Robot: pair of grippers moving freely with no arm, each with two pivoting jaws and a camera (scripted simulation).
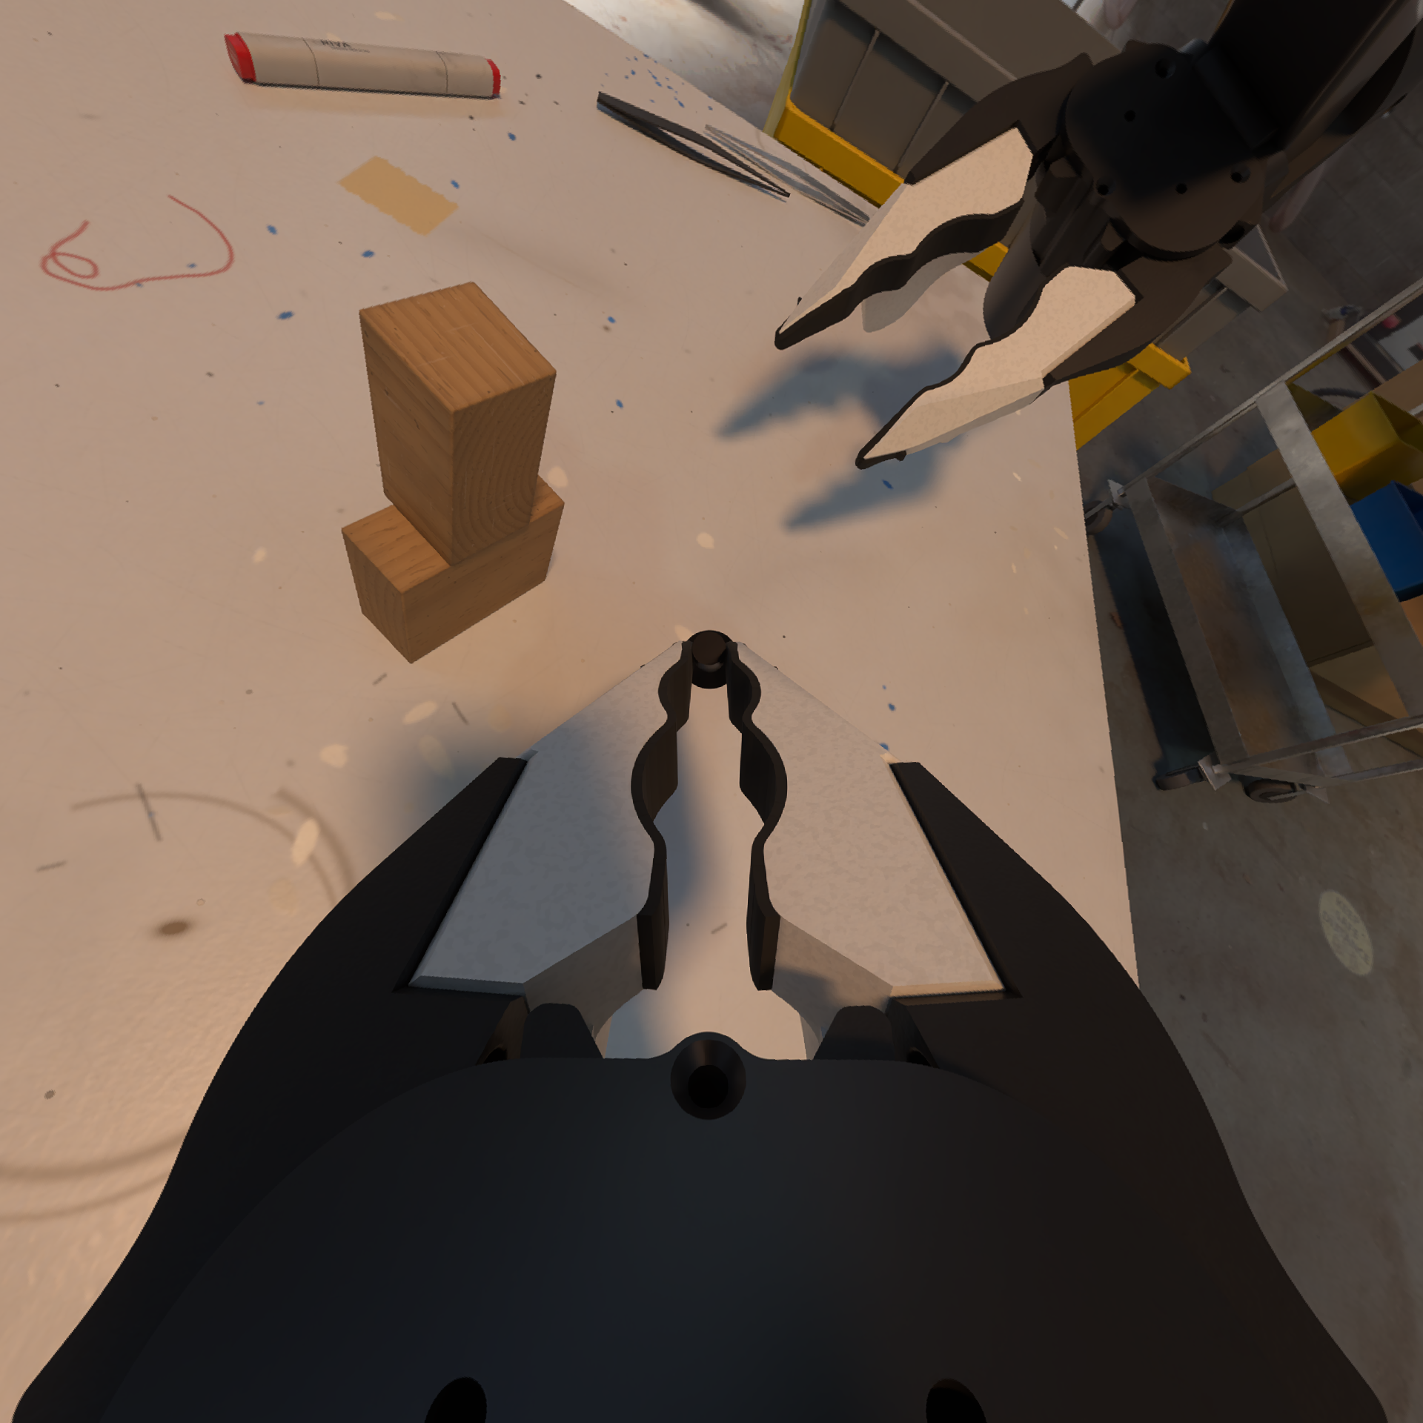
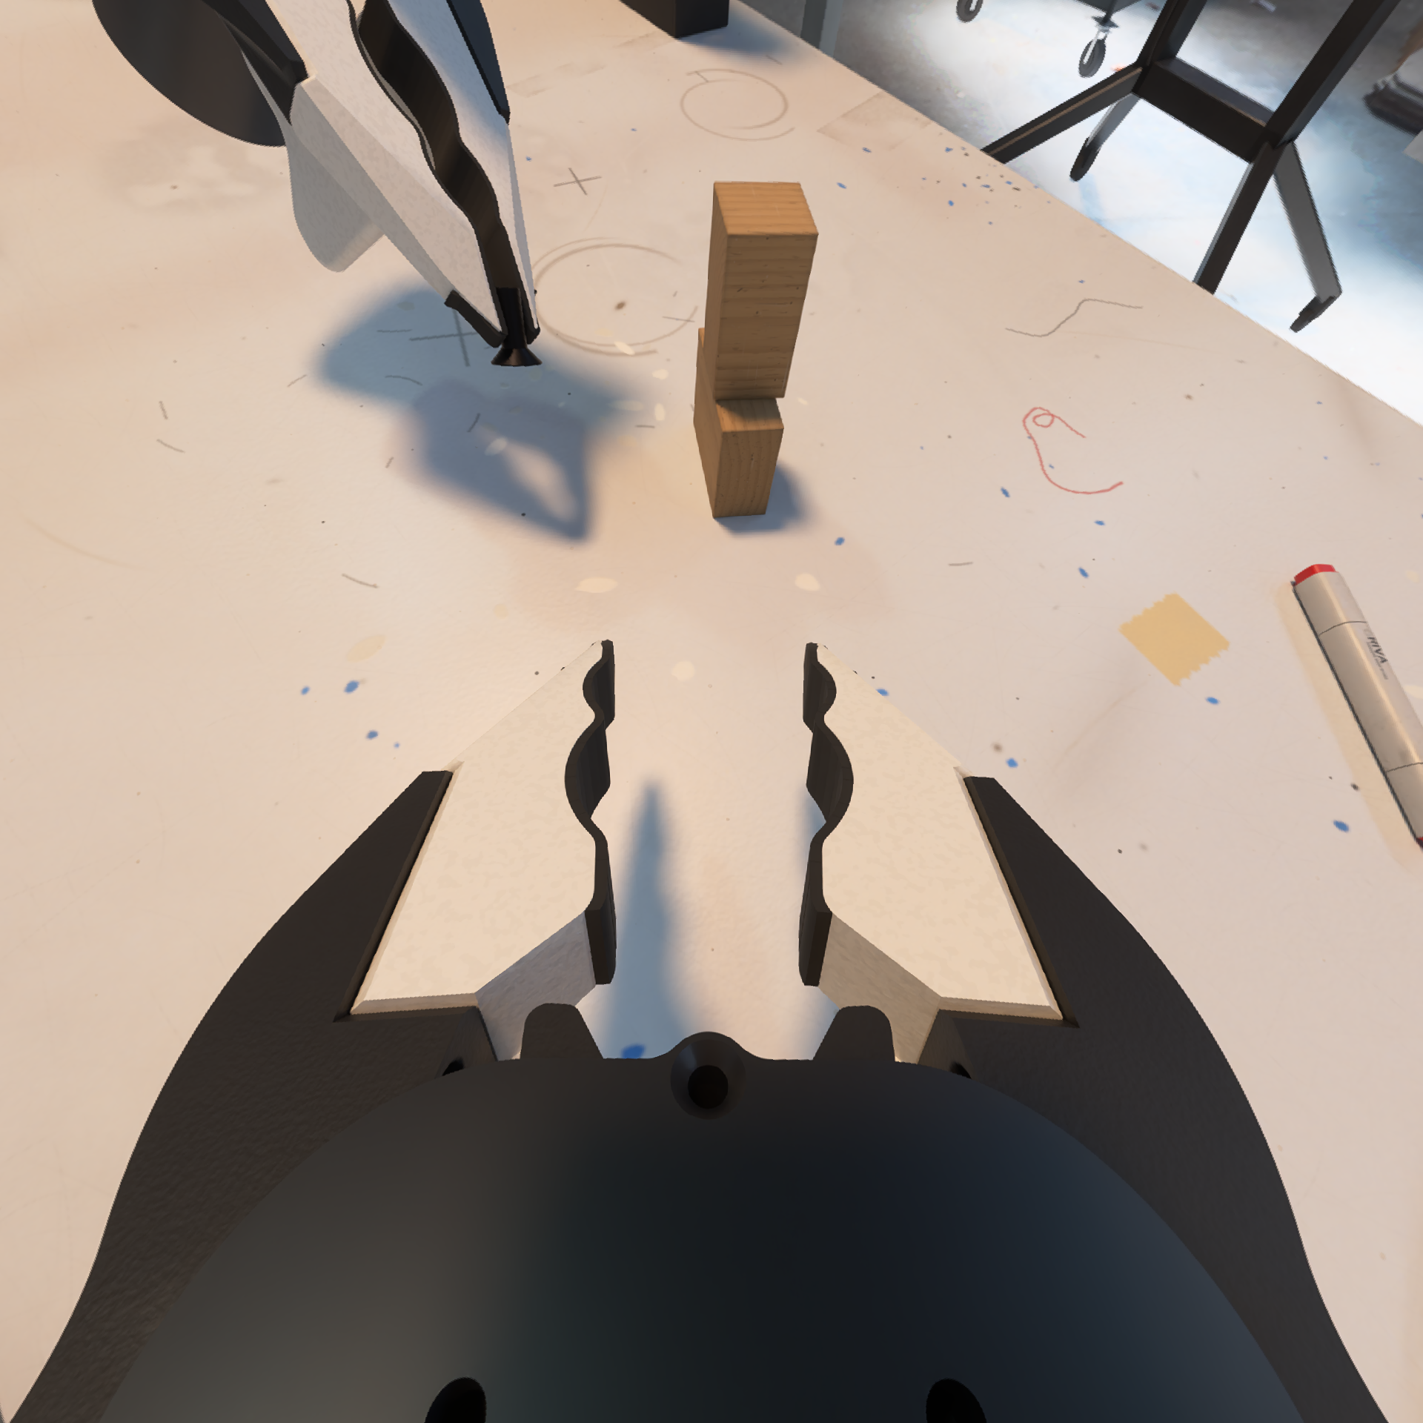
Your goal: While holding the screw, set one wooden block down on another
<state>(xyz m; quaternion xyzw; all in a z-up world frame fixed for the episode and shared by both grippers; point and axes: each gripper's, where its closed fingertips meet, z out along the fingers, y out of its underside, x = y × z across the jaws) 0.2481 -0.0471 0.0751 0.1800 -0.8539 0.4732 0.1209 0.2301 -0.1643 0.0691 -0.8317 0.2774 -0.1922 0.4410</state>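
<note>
Two wooden blocks stand stacked on the table: a tall upper block (image 1: 458,416) upright on a lower block (image 1: 454,581), off to one side of it. The stack also shows in the right wrist view, upper block (image 2: 758,289) on lower block (image 2: 735,454). My left gripper (image 1: 708,654) is shut on a small black screw (image 1: 708,653) at its fingertips, right of the stack. In the right wrist view the left gripper (image 2: 512,335) holds the screw (image 2: 514,353) head down, just above the table. My right gripper (image 2: 708,654) is open and empty, well back from the stack; it also shows in the left wrist view (image 1: 832,393).
A grey marker with red caps (image 1: 362,65) lies beyond the blocks, and shows at the right edge of the right wrist view (image 2: 1363,701). Black tweezers (image 1: 693,146) lie near the table's far edge. A metal cart (image 1: 1270,616) and yellow bins (image 1: 839,146) stand past the table edge.
</note>
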